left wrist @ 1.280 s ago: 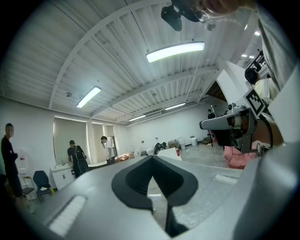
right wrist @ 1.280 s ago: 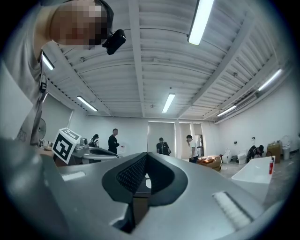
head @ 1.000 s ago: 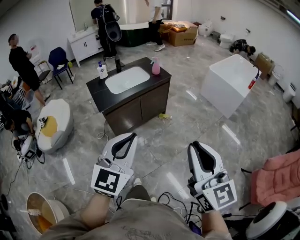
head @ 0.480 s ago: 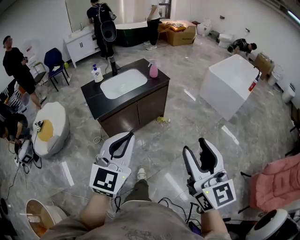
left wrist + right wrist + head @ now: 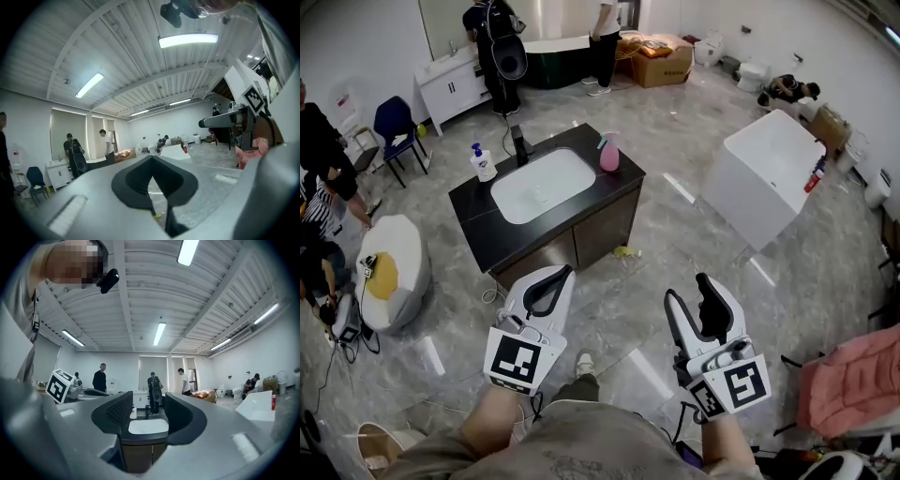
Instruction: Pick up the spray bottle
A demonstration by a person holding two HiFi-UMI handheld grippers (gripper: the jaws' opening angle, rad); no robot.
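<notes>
The pink spray bottle (image 5: 608,153) stands upright at the back right corner of a black vanity top (image 5: 487,239) with a white sink (image 5: 541,184). Both grippers are held level over the floor, well short of the vanity. My left gripper (image 5: 556,274) is shut with nothing in it; its pads (image 5: 151,161) meet. My right gripper (image 5: 690,293) is open, its jaws have just been opening, and nothing is between them. In the right gripper view the sink (image 5: 147,427) shows far off between the jaws (image 5: 149,411); the pink bottle is hidden there.
A white pump bottle (image 5: 483,164) and black faucet (image 5: 518,145) also stand on the vanity. A white tub (image 5: 769,173) is at the right, a white oval basin (image 5: 389,267) at the left, pink cloth (image 5: 853,366) at lower right. People stand at the back and left.
The right gripper's jaws went from shut to open. Both grippers and the view moved forward, so the vanity now sits nearer and lower in the head view.
</notes>
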